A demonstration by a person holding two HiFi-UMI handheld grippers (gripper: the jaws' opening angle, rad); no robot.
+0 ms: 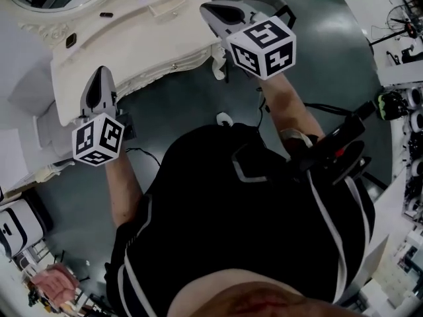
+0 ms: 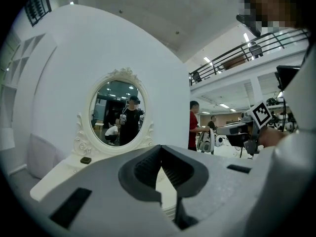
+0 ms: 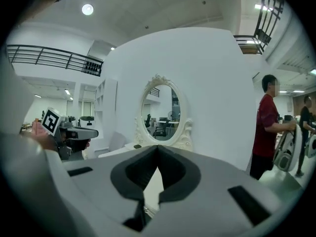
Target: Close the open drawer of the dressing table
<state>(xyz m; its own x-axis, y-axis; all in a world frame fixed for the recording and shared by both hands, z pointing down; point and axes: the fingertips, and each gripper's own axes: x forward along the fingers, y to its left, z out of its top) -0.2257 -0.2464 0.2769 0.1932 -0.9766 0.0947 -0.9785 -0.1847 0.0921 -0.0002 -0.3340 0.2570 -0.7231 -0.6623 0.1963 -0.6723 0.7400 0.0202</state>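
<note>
1. The dressing table (image 1: 132, 38) sits at 11 o'clock. Its drawer front (image 1: 173, 67) looks nearly flush, but I can't tell for sure.
2. Left gripper (image 1: 100, 74) is at 9 o'clock and right gripper (image 1: 208, 8) at 1 o'clock. Both have their jaws together and hold nothing.
3. My guess is there's little or no pushing left.

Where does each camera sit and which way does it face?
Head view: on the head, steeply down onto the dressing table; torso, left hand-held gripper and right hand-held gripper show.
Left gripper view: on the left hand-held gripper, facing the mirror past its shut jaws.
Right gripper view: on the right hand-held gripper, facing the mirror, jaws shut.
Shared: both gripper views show the mirror and each other's hand-held gripper.
</note>
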